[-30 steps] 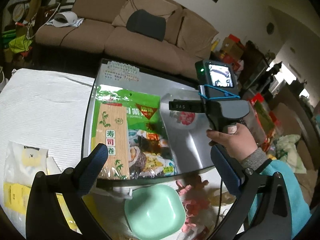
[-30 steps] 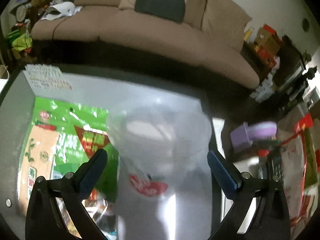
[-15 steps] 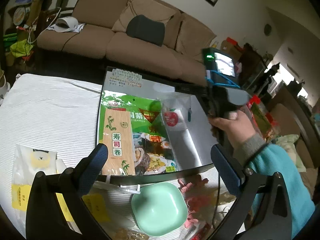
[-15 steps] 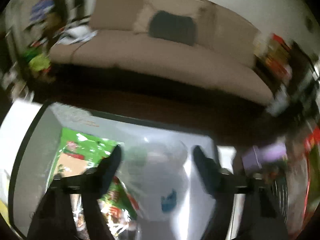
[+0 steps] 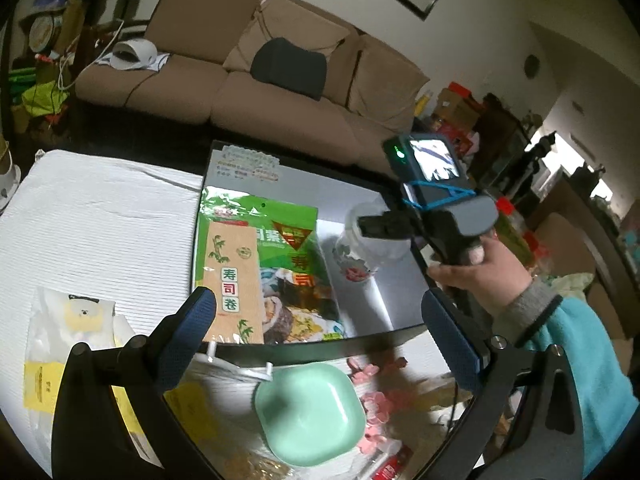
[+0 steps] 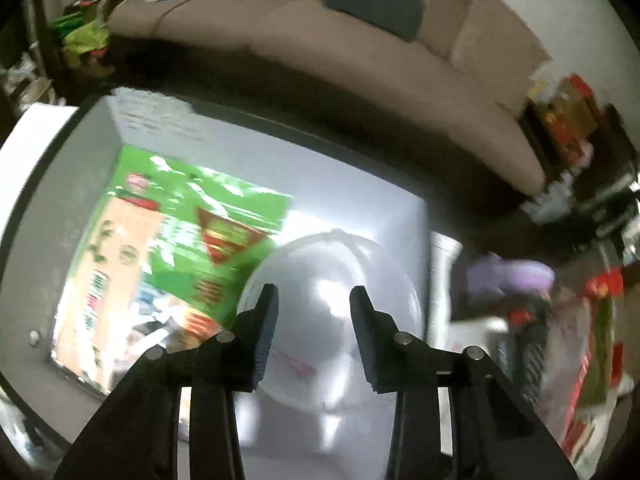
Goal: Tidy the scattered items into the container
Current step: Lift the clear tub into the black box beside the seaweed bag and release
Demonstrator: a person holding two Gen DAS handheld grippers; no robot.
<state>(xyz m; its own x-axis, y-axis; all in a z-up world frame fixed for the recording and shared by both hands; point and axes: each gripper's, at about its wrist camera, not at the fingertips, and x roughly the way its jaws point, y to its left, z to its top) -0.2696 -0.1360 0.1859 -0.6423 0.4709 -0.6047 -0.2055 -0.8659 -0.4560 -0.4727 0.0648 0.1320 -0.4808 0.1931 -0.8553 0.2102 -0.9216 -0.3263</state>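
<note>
A grey box [image 5: 384, 204] with a black rim holds a green sushi seaweed pack [image 5: 264, 264] with a bamboo mat. A clear plastic bag [image 5: 360, 252] with a red print hangs in its right half. My right gripper [image 6: 314, 308] has its fingers narrowed around the bag [image 6: 332, 300] over the box [image 6: 352, 196]; the view is blurred. It also shows in the left wrist view [image 5: 376, 226]. My left gripper [image 5: 320, 332] is open and empty, above the box's near rim and a mint green dish [image 5: 310, 414].
A white and yellow packet [image 5: 68, 344] lies on the white ribbed cloth [image 5: 96, 220] at the left. Pink flower items [image 5: 380, 404] and small wrappers lie by the dish. A brown sofa [image 5: 248, 72] stands behind. Clutter and a purple object [image 6: 512, 276] lie right of the box.
My right gripper narrowed its fingers on the clear bag, lifted it, then brought it back down over the box's right half. My left gripper rose and pulled back slightly.
</note>
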